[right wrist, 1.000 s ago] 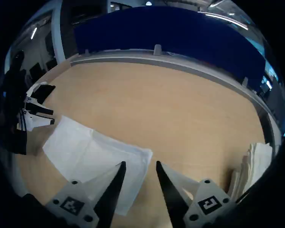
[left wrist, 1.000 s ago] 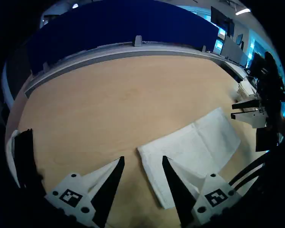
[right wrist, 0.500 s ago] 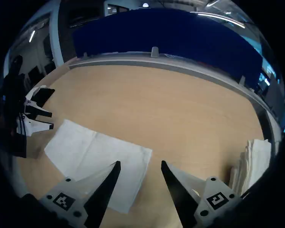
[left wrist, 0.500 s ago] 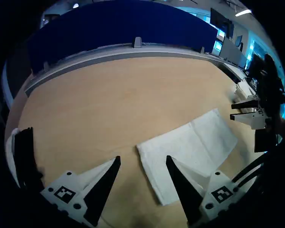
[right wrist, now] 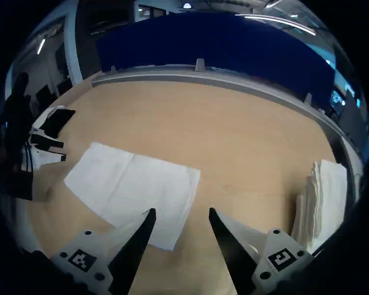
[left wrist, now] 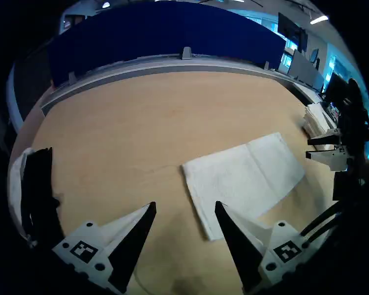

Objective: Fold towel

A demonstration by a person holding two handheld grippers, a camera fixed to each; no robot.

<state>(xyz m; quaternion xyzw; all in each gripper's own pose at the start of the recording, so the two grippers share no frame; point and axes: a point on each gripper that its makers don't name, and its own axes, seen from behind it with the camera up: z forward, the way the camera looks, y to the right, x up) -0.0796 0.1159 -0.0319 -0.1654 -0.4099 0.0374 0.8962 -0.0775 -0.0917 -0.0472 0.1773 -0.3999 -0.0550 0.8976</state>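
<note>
**While both grippers stand open, towel lies flat on desk**

As seen from the left gripper view, the left gripper [left wrist: 184, 203] has its two fingers spread wide with nothing between them but bare wood and the towel's near corner. The white towel [left wrist: 243, 174] lies flat on the pale wooden table [left wrist: 150, 123], a crease line running across it. Its near edge sits under the tip of this gripper's right-hand finger; contact cannot be told.

From the right gripper view, the right gripper [right wrist: 181, 210] is likewise spread and holds nothing. The same towel lies ahead and to the left of it, its near corner just beside the left-hand fingertip.

Markings: each finger base carries a square black-and-white coded tag [left wrist: 83, 250] (a block pattern, not lettering).

Surroundings:
- stack of folded white cloths [right wrist: 327, 196] at the table's right edge, well apart from the towel
- black item [left wrist: 37, 191] lying on something white at the table's left edge
- blue partition [right wrist: 209, 44] along the far side of the table
</note>
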